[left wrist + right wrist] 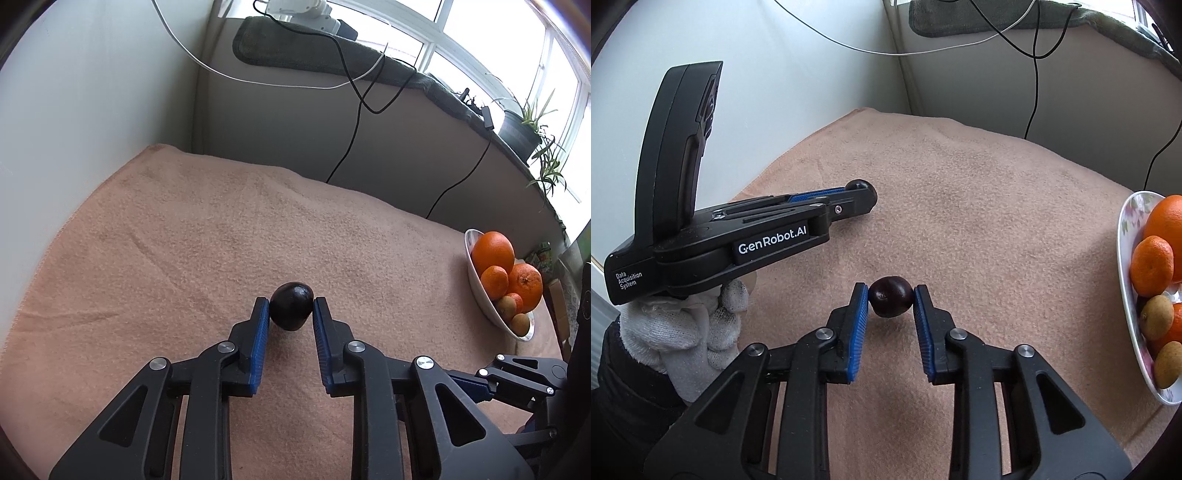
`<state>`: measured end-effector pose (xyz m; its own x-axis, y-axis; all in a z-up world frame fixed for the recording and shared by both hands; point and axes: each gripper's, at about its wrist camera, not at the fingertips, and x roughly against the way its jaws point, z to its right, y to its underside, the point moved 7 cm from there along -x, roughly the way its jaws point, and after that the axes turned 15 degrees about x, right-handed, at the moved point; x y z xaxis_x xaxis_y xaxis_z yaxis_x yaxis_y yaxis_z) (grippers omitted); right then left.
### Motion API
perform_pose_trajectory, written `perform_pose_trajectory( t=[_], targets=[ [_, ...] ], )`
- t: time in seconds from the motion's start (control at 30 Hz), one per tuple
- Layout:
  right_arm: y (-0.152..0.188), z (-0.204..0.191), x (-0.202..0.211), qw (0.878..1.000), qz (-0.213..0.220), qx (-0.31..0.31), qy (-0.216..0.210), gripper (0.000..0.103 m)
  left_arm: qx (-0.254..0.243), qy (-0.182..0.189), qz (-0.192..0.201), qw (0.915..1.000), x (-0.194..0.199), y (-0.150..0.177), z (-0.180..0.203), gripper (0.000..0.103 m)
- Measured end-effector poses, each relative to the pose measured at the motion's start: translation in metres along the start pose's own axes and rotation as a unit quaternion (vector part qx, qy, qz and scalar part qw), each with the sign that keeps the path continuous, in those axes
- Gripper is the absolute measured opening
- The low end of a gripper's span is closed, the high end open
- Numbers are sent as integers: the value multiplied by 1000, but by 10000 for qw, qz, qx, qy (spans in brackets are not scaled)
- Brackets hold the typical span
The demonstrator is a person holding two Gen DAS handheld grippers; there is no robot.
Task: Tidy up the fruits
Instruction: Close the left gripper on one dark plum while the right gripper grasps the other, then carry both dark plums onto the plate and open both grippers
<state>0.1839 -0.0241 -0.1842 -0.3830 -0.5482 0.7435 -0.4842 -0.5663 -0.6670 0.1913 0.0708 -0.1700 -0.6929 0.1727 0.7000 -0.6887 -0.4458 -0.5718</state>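
Between the blue pads of my left gripper (291, 303) sits a dark, almost black round fruit (291, 312), pinched on both sides and low on the tan blanket (184, 229). My right gripper (891, 291) is shut the same way on a second dark plum-like fruit (890, 302). The right wrist view also has the left gripper (862, 197) from the side at the left, held by a white-gloved hand (701, 325). A white bowl (1124, 236) at the right edge holds oranges (1152, 264) and small brown fruits (1156, 317).
The bowl (476, 291) stands near the blanket's right edge, right of both grippers. A white wall (92, 110) borders the left. Behind is a low ledge with a grey mat (314, 55), hanging black and white cables (351, 122), and potted plants (524, 129) by the window.
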Motion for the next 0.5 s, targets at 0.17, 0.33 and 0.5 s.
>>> perform_pose_trajectory(
  t=[0.17,0.33,0.5],
  targets=[
    [2,5,17,9999,127,-65,66,26,-32,120,75,9999,12,4,7,22],
    [3,13,39,9994,274,-116,175,26,-96,223,168,9996,23,6,20,22],
    [5,27,66,9980,491,-268,306,26,-214,382,307,9986,39,8,39,22]
  ],
)
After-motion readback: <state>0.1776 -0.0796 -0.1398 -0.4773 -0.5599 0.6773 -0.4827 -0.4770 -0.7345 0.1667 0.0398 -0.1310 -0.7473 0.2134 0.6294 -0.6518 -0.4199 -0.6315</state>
